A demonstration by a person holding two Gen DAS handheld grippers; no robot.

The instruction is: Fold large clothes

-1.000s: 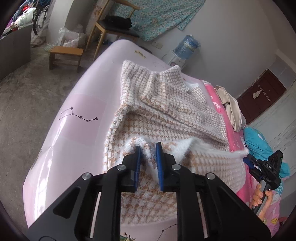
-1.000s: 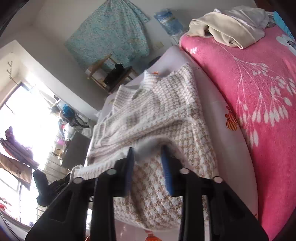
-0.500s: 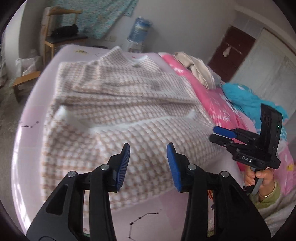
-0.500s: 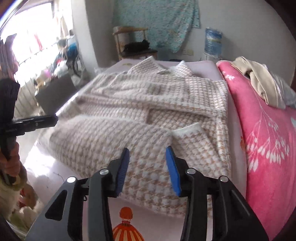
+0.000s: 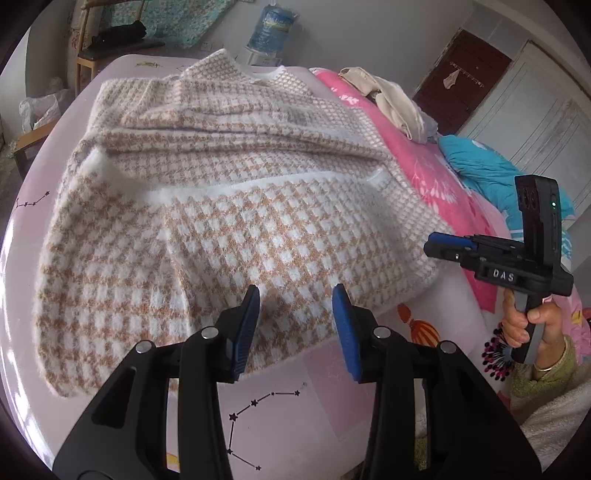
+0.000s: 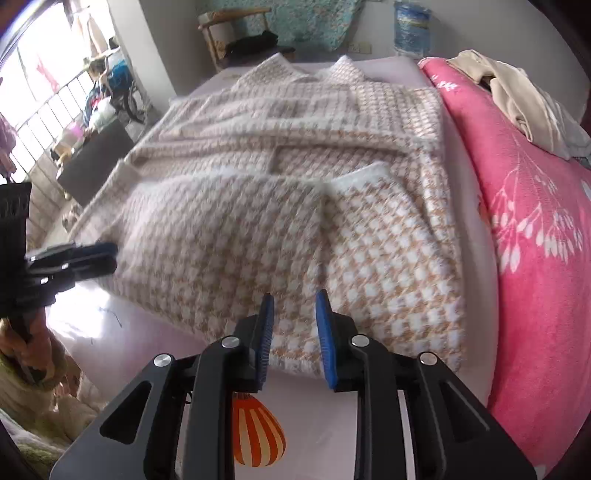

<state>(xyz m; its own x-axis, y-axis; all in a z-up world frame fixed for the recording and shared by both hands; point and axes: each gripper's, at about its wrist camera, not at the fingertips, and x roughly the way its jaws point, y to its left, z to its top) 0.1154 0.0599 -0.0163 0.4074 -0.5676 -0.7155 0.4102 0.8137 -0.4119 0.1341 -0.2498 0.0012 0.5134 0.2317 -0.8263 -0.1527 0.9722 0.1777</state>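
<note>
A tan and white houndstooth sweater (image 5: 229,206) lies spread on the bed, its lower part folded up over the body. Its white hem runs across the middle, and the collar points at the far wall. My left gripper (image 5: 296,295) hovers over the sweater's near fold, open, with nothing between its blue pads. My right gripper (image 6: 294,299) hangs over the near fold of the sweater (image 6: 258,184) further right, jaws apart and empty. Each gripper shows in the other's view: the right gripper (image 5: 443,245) in a hand at the right, the left gripper (image 6: 103,254) at the left edge.
The lilac sheet (image 5: 280,398) shows bare at the near edge. A pink blanket (image 6: 535,221) covers the bed's right side, with a beige clothes pile (image 6: 509,92) on it and teal bedding (image 5: 487,173) beyond. A wooden chair (image 6: 229,29) and water bottle (image 5: 271,26) stand by the far wall.
Both grippers gripped the white hem a second ago. They let it go onto the sweater's middle, drew back to the near fold, and rolled level.
</note>
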